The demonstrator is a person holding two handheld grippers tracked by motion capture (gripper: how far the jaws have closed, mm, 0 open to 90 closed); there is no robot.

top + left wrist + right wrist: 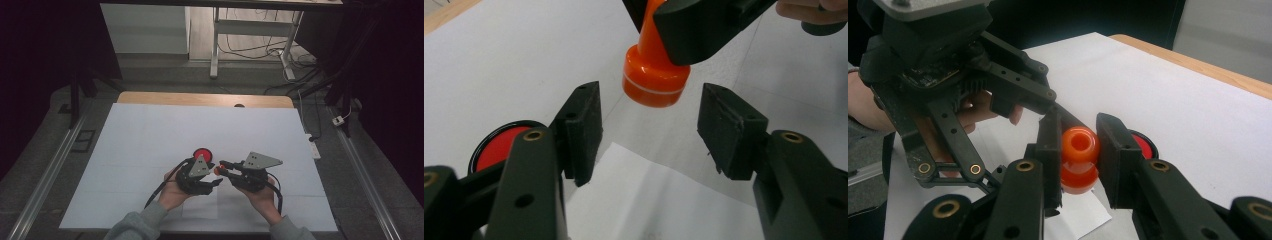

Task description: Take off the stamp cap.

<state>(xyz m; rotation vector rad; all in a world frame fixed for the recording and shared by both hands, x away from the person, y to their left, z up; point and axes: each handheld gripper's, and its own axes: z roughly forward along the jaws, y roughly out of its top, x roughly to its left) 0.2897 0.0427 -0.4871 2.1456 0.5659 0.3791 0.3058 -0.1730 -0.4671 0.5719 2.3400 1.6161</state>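
My right gripper (223, 166) is shut on the handle of an orange stamp (1079, 145), holding it off the table with its round base (655, 80) turned toward the other hand. My left gripper (650, 112) stands open just short of that base, one pad on each side and neither touching it. In the high view the two grippers meet tip to tip near the front middle of the table, left gripper (215, 176) beside the stamp (218, 171). A round red ink pad (203, 154) in a black rim lies on the white sheet just behind the left gripper.
A large white sheet (150, 135) covers the table, whose wooden far edge (205, 98) shows beyond it. A smaller piece of white paper (649, 200) lies under the grippers. Desk legs and cables stand on the floor past the table.
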